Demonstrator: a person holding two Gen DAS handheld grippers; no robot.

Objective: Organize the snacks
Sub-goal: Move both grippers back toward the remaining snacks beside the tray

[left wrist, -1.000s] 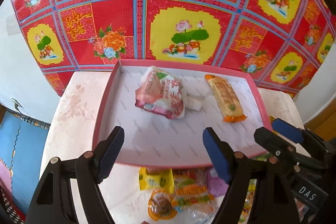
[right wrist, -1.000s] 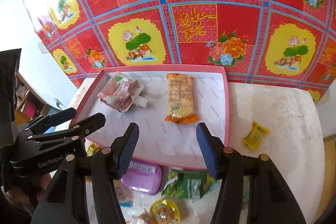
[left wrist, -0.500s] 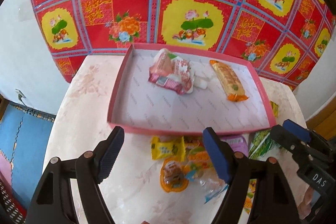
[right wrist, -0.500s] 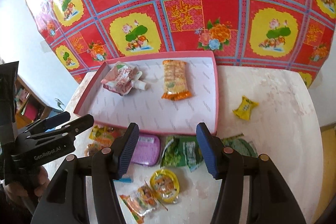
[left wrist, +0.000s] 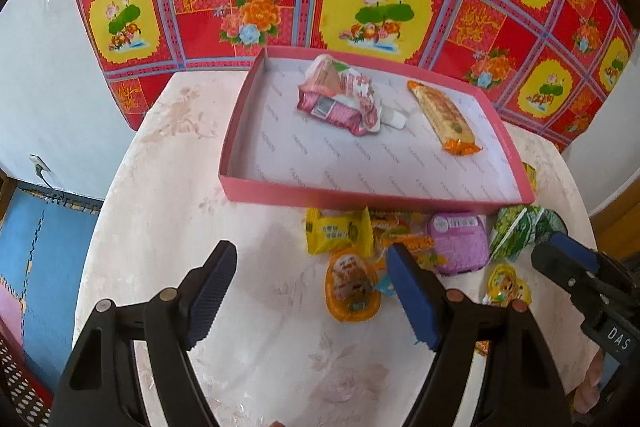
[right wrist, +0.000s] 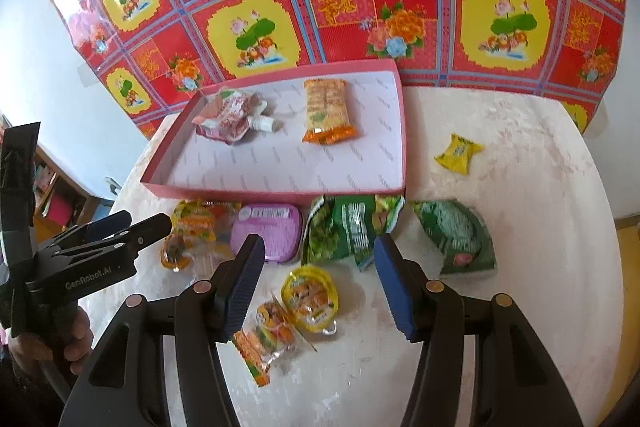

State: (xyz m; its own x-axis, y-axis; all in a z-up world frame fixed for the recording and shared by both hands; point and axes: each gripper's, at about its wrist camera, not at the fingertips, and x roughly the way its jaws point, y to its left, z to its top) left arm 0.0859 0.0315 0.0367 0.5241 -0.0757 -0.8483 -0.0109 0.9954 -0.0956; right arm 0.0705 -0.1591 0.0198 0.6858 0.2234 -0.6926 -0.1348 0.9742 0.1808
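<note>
Hovering wide and empty, both grippers (left wrist: 310,291) (right wrist: 318,279) face crinkly foil snack packets (right wrist: 348,231) before a shallow pink cardboard tray (right wrist: 276,193).

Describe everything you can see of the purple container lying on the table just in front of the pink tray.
The purple container is a flat, rounded-rectangle case, apparently plastic, with a ribbed lid and a white printed label along its far edge. It looks closed and lies flat on the table, near the pink tray. An orange-yellow snack packet lies against one side, a green packet beside the other. Neither gripper touches it.
</note>
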